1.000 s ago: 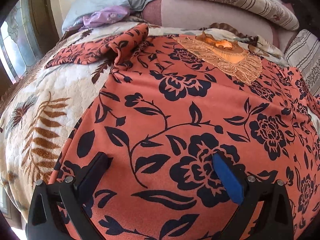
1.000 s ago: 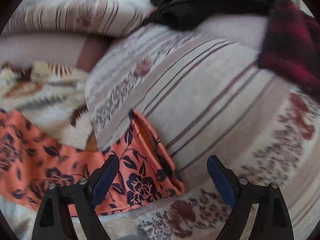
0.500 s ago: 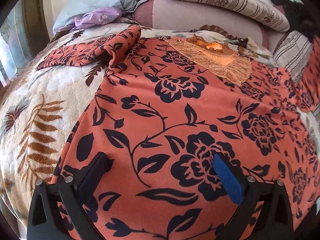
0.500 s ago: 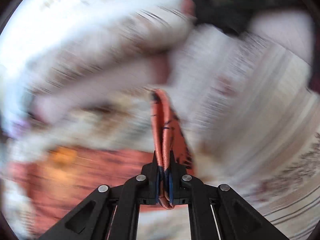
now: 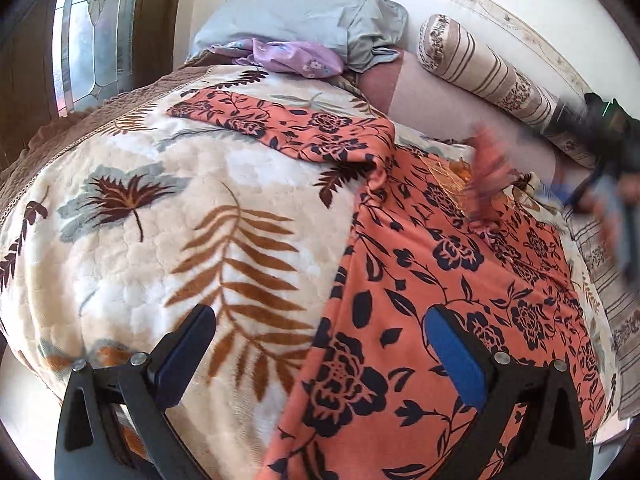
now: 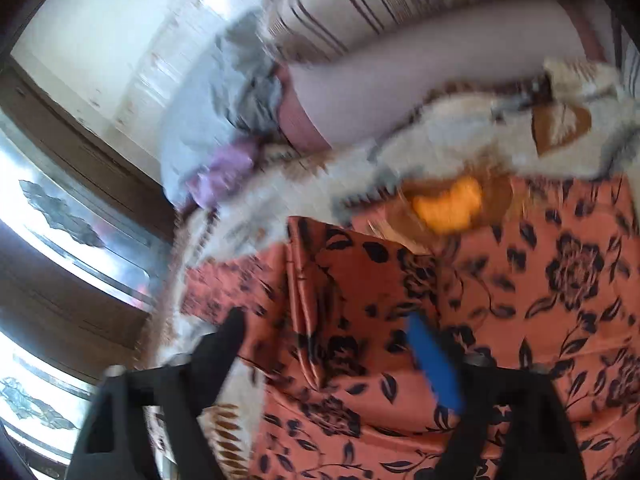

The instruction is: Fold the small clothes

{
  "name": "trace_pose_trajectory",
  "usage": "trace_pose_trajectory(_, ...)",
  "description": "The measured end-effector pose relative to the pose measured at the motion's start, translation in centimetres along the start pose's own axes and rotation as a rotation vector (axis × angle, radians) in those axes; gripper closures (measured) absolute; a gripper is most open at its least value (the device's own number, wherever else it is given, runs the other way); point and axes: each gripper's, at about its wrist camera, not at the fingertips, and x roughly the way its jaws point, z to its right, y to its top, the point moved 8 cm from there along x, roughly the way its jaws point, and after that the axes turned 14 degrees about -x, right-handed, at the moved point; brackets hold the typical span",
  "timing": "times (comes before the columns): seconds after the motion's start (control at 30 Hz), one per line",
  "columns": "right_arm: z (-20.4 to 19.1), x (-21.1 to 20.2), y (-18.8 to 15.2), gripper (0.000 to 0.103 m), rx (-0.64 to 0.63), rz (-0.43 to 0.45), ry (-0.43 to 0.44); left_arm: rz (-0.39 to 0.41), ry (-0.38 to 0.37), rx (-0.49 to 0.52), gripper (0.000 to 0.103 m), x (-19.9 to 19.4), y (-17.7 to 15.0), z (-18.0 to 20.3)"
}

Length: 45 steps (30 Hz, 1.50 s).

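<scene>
An orange top with a dark flower print (image 5: 432,304) lies spread on a leaf-patterned blanket (image 5: 160,240). Its left sleeve (image 5: 280,124) stretches out to the far left. My left gripper (image 5: 320,344) is open and empty, low over the garment's left hem edge. The right sleeve (image 5: 486,176) appears blurred over the lace neckline. In the right wrist view the garment (image 6: 500,320) fills the lower right, with a sleeve (image 6: 340,320) lying folded across it. My right gripper (image 6: 324,340) is open and empty above that sleeve. The right gripper also shows blurred in the left wrist view (image 5: 600,152).
A grey pillow (image 5: 304,20), a purple cloth (image 5: 292,54) and a striped bolster (image 5: 488,72) lie at the bed's head. A mauve cushion (image 5: 436,100) lies below the bolster. A window with patterned glass (image 5: 92,32) is at the left. A striped cover (image 5: 612,280) lies at the right.
My right gripper carried the right sleeve over the garment and opened, letting it go. My left gripper shifted left toward the garment's left edge, still open.
</scene>
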Motion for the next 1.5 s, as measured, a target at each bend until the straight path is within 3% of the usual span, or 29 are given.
trace_pose_trajectory(0.07,3.3,3.6,-5.1,0.012,0.080,-0.113,-0.011,-0.001,0.004,0.019,0.000,-0.1,0.4,0.1)
trace_pose_trajectory(0.1,4.2,3.3,-6.6,0.012,0.115,-0.098,0.011,0.001,0.000,0.036,0.000,-0.1,0.7,0.6)
trace_pose_trajectory(0.17,5.8,1.6,-7.2,0.012,0.124,-0.044,0.038,0.008,-0.032,0.064,0.000,-0.1,1.4,2.2)
trace_pose_trajectory(0.3,10.1,-4.3,-6.1,0.012,0.111,0.094,-0.056,-0.016,-0.142,0.110,0.000,1.1,3.3,8.2)
trace_pose_trajectory(0.37,11.9,-5.1,-5.0,0.012,0.124,0.127,-0.077,-0.040,-0.182,0.100,0.000,2.8,4.5,11.6)
trace_pose_trajectory(0.53,17.1,-6.5,-7.5,0.012,0.266,0.155,0.004,-0.131,-0.275,0.036,0.000,8.1,7.4,18.8)
trace_pose_trajectory(0.67,18.5,-7.9,-6.4,0.012,0.355,0.224,0.163,-0.180,-0.161,0.050,0.000,14.0,6.9,19.6)
trace_pose_trajectory(0.77,19.1,-7.7,-3.4,0.012,0.380,0.247,0.322,-0.269,0.005,0.071,0.000,18.9,4.2,16.8)
trace_pose_trajectory(0.8,19.4,-6.8,-2.4,0.012,0.386,0.244,0.355,-0.232,0.067,0.111,0.000,19.3,3.8,16.1)
trace_pose_trajectory(0.83,20.6,-6.0,-1.6,0.012,0.399,0.239,0.329,-0.206,0.089,0.159,0.000,19.5,3.4,15.9)
trace_pose_trajectory(0.9,25.5,-4.0,-1.6,0.013,0.489,0.211,0.146,-0.180,0.092,0.220,0.000,19.1,2.8,16.2)
trace_pose_trajectory(0.97,26.4,-4.2,-1.0,0.013,0.578,0.237,0.190,-0.206,0.085,0.214,0.000,18.8,2.8,16.2)
trace_pose_trajectory(1.1,19.9,-7.3,1.6,0.012,0.334,0.298,0.153,-0.216,-0.043,0.108,0.000,15.9,4.8,15.5)
trace_pose_trajectory(1.23,14.1,-6.0,-0.8,0.012,0.041,0.240,-0.082,-0.106,-0.219,-0.063,0.000,10.1,9.6,11.4)
trace_pose_trajectory(1.3,12.8,-3.5,-3.7,0.012,-0.060,0.133,-0.135,-0.042,-0.231,-0.161,0.000,8.6,12.6,8.0)
trace_pose_trajectory(1.37,13.2,-1.1,-6.1,0.012,-0.056,0.045,-0.127,-0.001,-0.230,-0.298,0.000,8.3,15.9,3.1)
trace_pose_trajectory(1.43,13.1,-1.2,-6.8,0.011,-0.101,0.131,-0.157,0.006,-0.221,-0.474,0.000,9.6,18.6,-1.9)
trace_pose_trajectory(1.5,13.1,-1.1,-7.0,0.008,-0.110,0.128,-0.167,-0.008,-0.248,-0.654,0.000,11.7,21.0,-6.4)
